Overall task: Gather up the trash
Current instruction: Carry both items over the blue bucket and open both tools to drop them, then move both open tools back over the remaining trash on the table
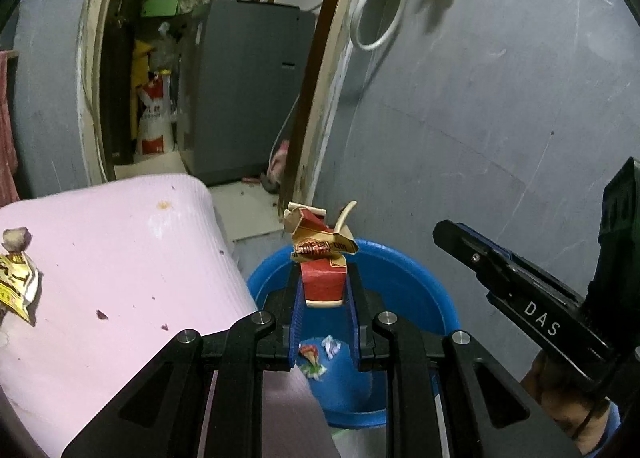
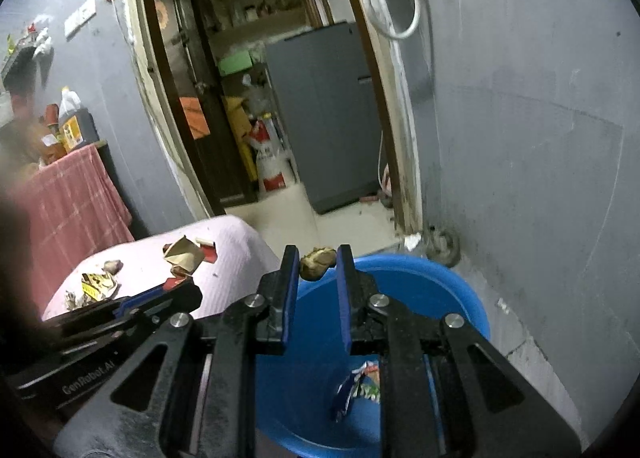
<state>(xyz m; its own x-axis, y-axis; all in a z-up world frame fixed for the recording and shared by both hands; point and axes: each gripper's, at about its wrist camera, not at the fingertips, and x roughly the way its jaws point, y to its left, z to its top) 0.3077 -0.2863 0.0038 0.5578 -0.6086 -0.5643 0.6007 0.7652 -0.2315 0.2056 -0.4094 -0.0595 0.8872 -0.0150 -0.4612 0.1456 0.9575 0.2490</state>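
Right now my left hand-held gripper [image 1: 323, 290] is clamped on a crumpled red carton [image 1: 322, 258], holding it above the blue basin [image 1: 424, 282], which already has a few scraps of wrapper [image 1: 316, 358] at its bottom. My right hand-held gripper [image 2: 318, 270] pinches a small brownish lump of trash [image 2: 317, 258] between its tips, over the basin's near rim. Beside the basin, the pink-covered worktop [image 1: 120, 258] carries a yellow wrapper [image 1: 18, 286] and other litter near its left edge.
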